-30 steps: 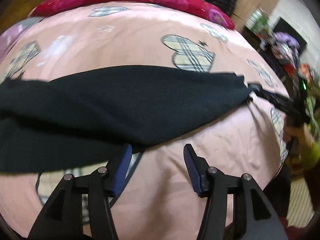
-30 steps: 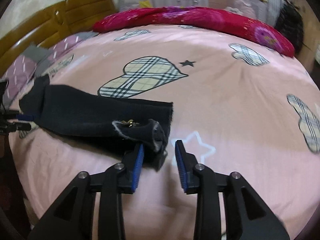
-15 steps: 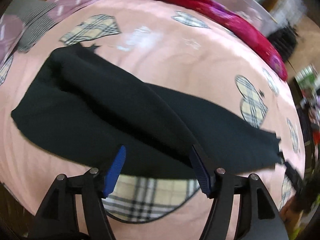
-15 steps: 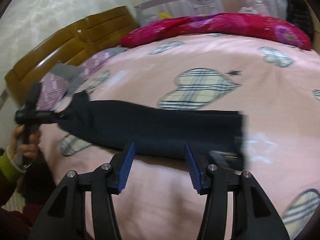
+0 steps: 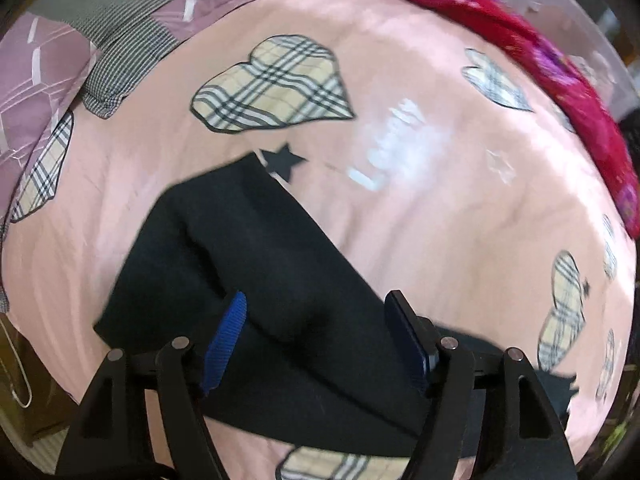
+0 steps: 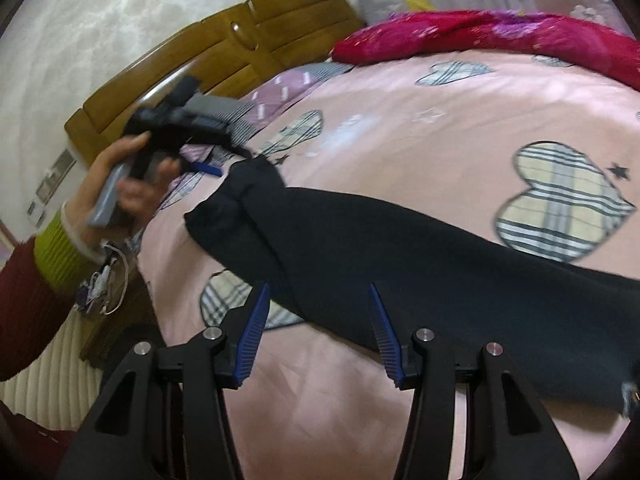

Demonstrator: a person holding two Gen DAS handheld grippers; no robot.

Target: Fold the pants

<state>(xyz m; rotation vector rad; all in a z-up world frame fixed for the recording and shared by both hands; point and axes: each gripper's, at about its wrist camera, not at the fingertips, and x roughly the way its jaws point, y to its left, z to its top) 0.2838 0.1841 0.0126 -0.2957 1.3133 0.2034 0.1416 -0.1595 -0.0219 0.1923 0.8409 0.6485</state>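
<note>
Both views having swung toward the headboard end, the long, flat-lying black fabric pants [image 6: 420, 276] lie lengthwise on the pink heart-print bed sheet [image 5: 440, 220], left gripper [image 5: 316, 336] fingers opening wider above them, right gripper [image 6: 318, 330] fingers spread, pinching nothing.

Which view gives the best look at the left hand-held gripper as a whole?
The right wrist view: it shows the left hand-held gripper from outside, in the person's hand. The left wrist view shows only its own two fingers, opening above the black pants.
</note>
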